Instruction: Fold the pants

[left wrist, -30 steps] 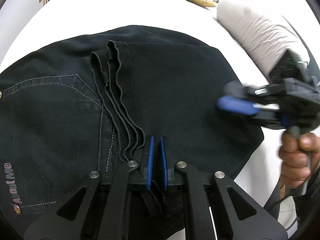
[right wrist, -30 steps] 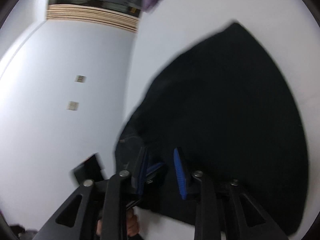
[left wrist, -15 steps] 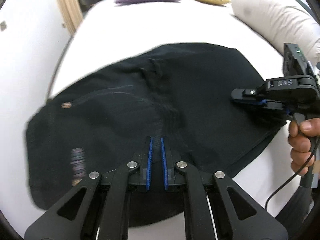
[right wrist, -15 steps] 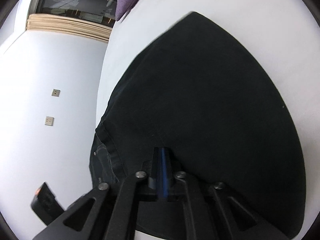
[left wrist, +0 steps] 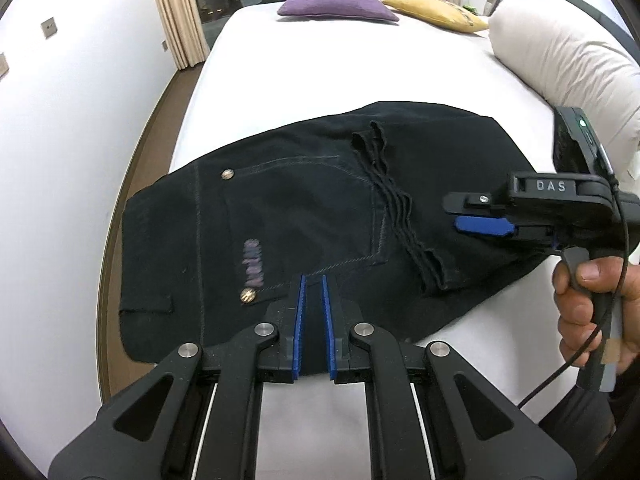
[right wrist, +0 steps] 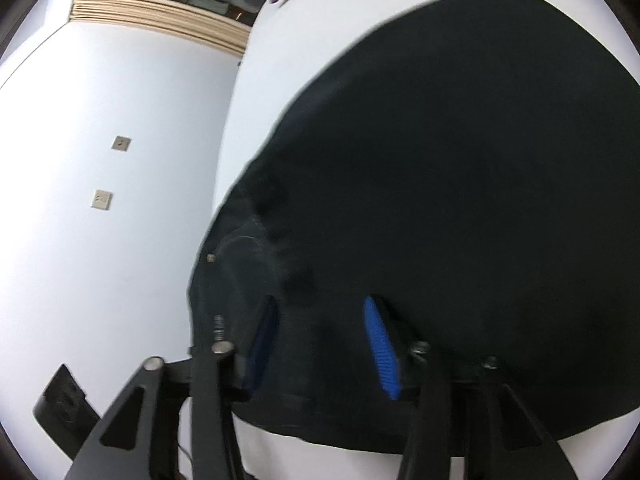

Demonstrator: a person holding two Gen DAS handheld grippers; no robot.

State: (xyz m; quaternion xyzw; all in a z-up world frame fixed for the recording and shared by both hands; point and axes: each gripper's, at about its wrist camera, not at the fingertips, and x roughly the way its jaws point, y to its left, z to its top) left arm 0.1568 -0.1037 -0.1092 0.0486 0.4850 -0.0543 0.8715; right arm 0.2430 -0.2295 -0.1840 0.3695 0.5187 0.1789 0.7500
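Note:
Black pants point(left wrist: 304, 216) lie folded on the white bed point(left wrist: 320, 60), back pocket up, with the leg hems point(left wrist: 384, 184) laid across the seat. My left gripper point(left wrist: 313, 280) hovers above the pants' near edge, shut, with nothing between its blue pads. In the left wrist view my right gripper point(left wrist: 480, 216) reaches in from the right over the fold, held by a hand point(left wrist: 592, 292). In its own view the right gripper point(right wrist: 320, 304) sits low over the pants point(right wrist: 460, 160); its jaws are opening and the pads stand clear of the cloth.
A purple cushion point(left wrist: 336, 2) and a yellow cushion point(left wrist: 436, 12) lie at the bed's far end. A rolled white pillow point(left wrist: 568, 60) runs along the right side. The bed's left edge drops to a brown floor point(left wrist: 132, 184) beside a white wall.
The left gripper has risen and drawn back, so the whole folded pants now show. The right gripper, shut at the fold half a second ago, now has its jaws apart.

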